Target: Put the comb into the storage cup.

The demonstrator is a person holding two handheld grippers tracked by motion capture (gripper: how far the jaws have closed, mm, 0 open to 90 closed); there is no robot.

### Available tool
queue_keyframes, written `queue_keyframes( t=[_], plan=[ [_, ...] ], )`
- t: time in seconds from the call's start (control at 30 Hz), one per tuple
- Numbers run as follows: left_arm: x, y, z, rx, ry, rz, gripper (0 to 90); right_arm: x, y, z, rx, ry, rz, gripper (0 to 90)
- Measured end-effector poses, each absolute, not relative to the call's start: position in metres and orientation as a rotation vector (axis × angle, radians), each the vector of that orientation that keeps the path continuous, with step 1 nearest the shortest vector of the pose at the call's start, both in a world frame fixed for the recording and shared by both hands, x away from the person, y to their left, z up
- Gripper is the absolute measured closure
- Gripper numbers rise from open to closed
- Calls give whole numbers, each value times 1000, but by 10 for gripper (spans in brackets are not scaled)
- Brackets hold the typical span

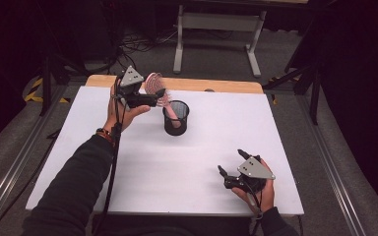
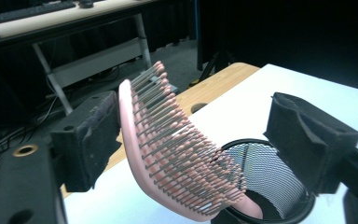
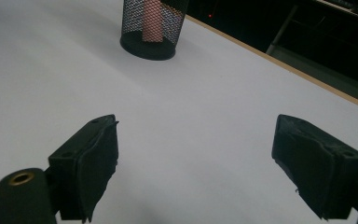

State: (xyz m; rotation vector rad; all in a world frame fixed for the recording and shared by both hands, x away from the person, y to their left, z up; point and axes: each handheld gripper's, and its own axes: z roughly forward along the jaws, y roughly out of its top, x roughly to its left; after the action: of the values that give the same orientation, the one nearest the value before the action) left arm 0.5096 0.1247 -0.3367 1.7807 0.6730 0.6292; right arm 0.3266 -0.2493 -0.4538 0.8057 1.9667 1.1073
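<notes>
While your left tool [image 1: 158, 94] gapes round the pink hairbrush [image 2: 168, 149], whose handle sits in the black mesh cup [image 1: 176, 118] mid-counter [image 1: 142, 162], your right tool [image 1: 230, 164] rests open, well apart, w/ nothing held.

A pink hairbrush [image 1: 155, 87] with grey pink-tipped bristles stands tilted, handle down inside a black mesh cup [image 1: 176, 118]. The cup sits upright on the white table [image 1: 177, 162], toward its far edge.

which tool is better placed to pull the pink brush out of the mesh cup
Left: the left tool has its jaws open around the pink brush in the mesh cup. The right tool hangs open, far off.
</notes>
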Motion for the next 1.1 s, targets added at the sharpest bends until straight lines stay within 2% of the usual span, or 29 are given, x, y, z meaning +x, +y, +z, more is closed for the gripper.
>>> queue_keyframes(
  t=[0.5, 1.1],
  plan=[
    [499, 142, -335, 1778, 609, 619, 79, 327, -248, -454, 798, 1962, 1113, 145],
    [466, 162, -330, 1764, 492, 648, 87, 327, -245, -455, 790, 1965, 1101, 148]
  ],
)
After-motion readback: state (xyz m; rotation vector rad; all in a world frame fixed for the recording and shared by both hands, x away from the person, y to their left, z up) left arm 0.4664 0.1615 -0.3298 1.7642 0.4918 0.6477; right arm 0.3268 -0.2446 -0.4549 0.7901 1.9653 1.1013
